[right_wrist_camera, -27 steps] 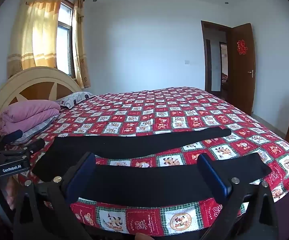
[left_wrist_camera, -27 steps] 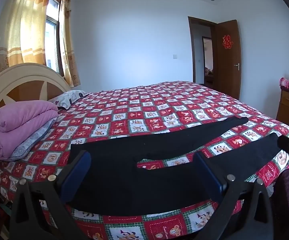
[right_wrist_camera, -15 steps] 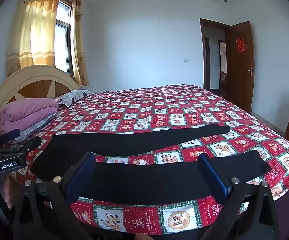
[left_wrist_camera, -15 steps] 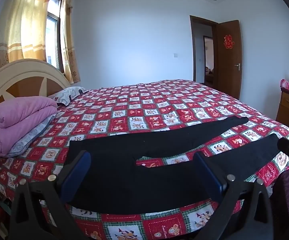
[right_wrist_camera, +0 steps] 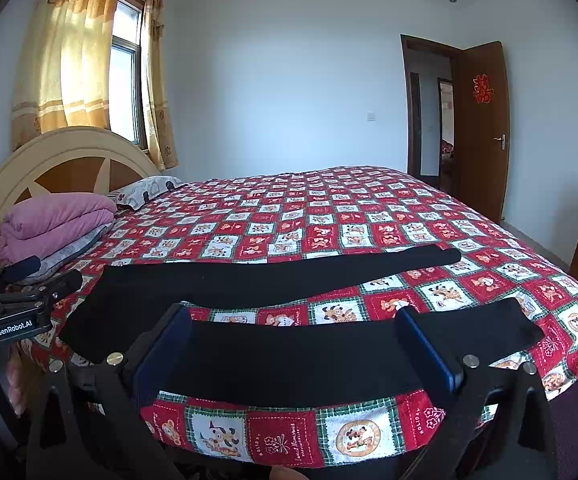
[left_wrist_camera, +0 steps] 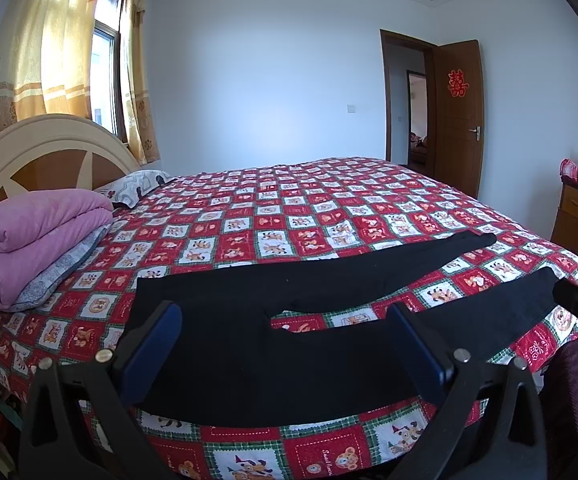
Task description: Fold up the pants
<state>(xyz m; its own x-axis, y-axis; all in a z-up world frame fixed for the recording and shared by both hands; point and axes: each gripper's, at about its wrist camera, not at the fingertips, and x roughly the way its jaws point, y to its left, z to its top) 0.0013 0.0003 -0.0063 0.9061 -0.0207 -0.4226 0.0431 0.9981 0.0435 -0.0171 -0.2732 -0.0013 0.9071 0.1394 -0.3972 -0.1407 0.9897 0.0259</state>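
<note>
step: approach, no fold begun | pants (left_wrist_camera: 257, 344) laid flat along near edge of bed (left_wrist_camera: 329, 216) | left gripper (left_wrist_camera: 285, 344), right gripper (right_wrist_camera: 293, 344) spread wide, nothing pinched | next: waistband and cuff to be gripped

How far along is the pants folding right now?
Done: the black pants lie flat on the bed, legs spread apart. In hand: nothing; the left gripper and right gripper hover open near the bed's edge. Left: every fold, starting with bringing one leg over the other.
</note>
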